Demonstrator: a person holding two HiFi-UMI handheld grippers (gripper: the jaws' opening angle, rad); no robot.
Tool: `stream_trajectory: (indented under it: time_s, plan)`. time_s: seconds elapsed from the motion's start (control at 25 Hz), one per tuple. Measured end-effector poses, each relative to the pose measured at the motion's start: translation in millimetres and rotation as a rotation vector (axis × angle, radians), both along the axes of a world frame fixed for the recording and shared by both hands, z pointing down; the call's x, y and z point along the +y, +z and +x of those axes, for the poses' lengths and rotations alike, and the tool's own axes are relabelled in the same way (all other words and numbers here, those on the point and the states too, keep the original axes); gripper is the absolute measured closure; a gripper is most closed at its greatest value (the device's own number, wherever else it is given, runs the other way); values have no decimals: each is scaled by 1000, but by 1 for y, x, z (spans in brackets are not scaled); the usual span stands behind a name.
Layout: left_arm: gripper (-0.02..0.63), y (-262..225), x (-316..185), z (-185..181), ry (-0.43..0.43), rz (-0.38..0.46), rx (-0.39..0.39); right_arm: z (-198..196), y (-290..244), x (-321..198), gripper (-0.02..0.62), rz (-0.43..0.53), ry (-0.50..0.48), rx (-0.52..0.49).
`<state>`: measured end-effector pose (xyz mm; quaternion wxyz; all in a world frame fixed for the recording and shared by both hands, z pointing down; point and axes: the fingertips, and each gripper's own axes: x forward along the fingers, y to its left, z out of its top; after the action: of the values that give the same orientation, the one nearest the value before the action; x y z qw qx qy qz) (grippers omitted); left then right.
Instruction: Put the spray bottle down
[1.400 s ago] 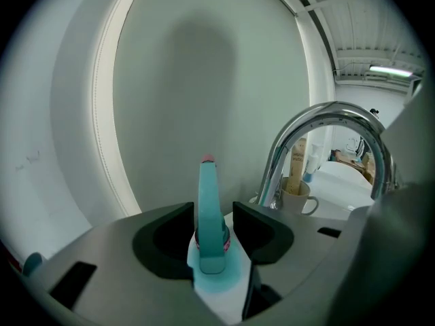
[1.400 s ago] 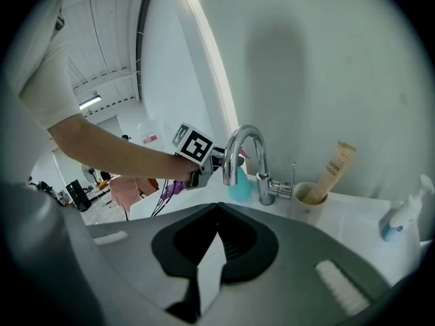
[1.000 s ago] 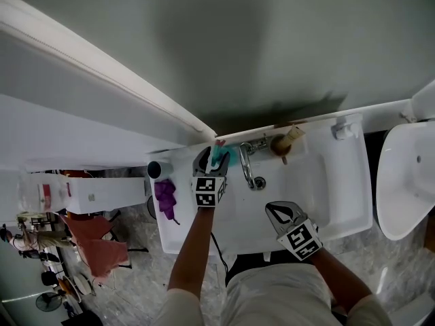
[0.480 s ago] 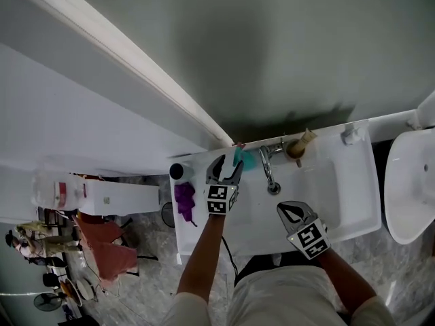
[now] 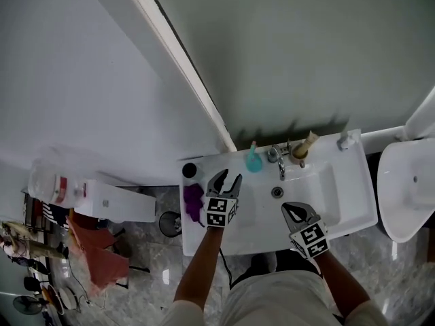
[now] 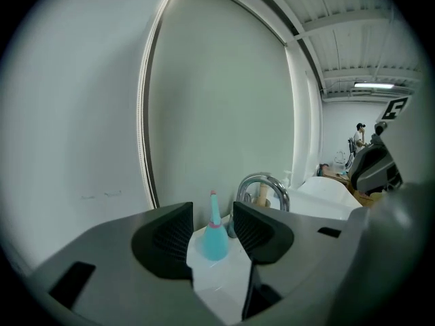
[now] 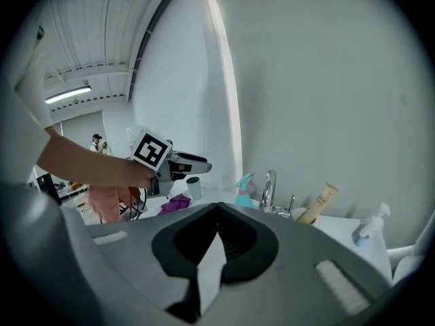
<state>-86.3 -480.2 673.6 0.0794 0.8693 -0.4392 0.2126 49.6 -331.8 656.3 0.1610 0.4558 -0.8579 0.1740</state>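
Note:
The teal spray bottle point(image 5: 253, 160) stands upright on the back rim of the white sink point(image 5: 340, 209), just left of the tap. My left gripper point(image 5: 228, 178) hangs in front of it, apart from it, its jaws wide but closing with nothing between them. In the left gripper view the spray bottle point(image 6: 215, 238) shows well beyond the left gripper point(image 6: 212, 214). My right gripper point(image 5: 296, 213) is over the sink's front part, its jaws shut and empty. In the right gripper view, past the right gripper point(image 7: 217, 206), the spray bottle point(image 7: 244, 191) stands beside the tap.
The chrome tap point(image 5: 279, 160) sits mid-back, a beige tube point(image 5: 304, 147) and a pump dispenser point(image 5: 343, 140) to its right. A purple cloth point(image 5: 193, 201) and a dark cup point(image 5: 189, 170) lie on the sink's left end. A toilet point(image 5: 408, 189) stands at right.
The left gripper, which was around the bottle a second ago, has let it go and drawn back and up from it. The right gripper has risen a little too.

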Motion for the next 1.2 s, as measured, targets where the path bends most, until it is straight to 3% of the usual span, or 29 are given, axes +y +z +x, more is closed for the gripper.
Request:
stream_trajectory:
  time_s: [0.36, 0.64, 0.92, 1.2]
  plan:
    - [487, -36, 54, -59, -24, 22, 25, -35, -33, 43, 584, 53, 69, 13]
    - [527, -66, 102, -84, -8, 49, 49, -46, -58, 78, 584, 106, 128, 27]
    - [553, -89, 144, -85, 29, 66, 76, -44, -78, 108, 584, 139, 175, 33]
    - [577, -101, 175, -75, 28, 67, 110, -33, -94, 128, 584, 171, 161, 61]
